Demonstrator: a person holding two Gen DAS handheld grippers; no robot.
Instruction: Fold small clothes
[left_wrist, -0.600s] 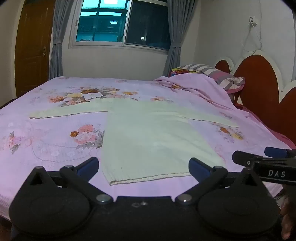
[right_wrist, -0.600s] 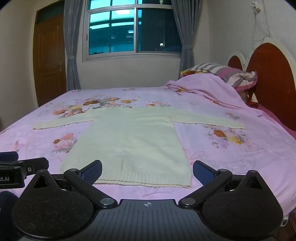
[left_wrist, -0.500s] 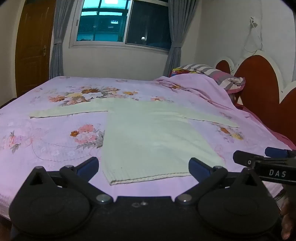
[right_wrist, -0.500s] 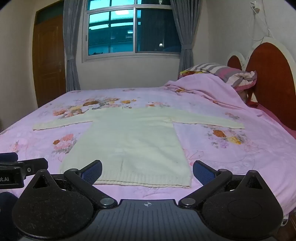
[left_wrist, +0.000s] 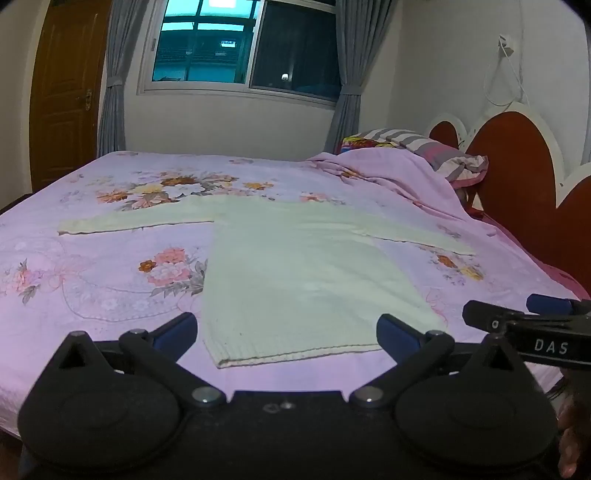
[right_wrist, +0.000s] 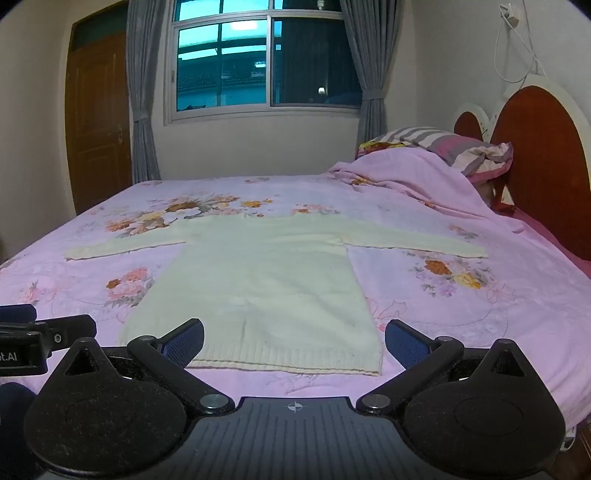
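The left gripper (left_wrist: 287, 329) is matte black plastic with two blue ribbed fingertips (left_wrist: 177, 330) on slim black arms. Each arm pivots on a silver screw (left_wrist: 204, 393) beside a big rounded housing with a triangular cut-out at its top. The right gripper (right_wrist: 294, 338) has the same build, with a grooved grey plate carrying a small crosshair mark (right_wrist: 294, 406). Seen side-on from the left camera, it shows white letters "DAS" (left_wrist: 550, 346). A strip of skin (left_wrist: 570, 448) shows at the lower right edge of the left view
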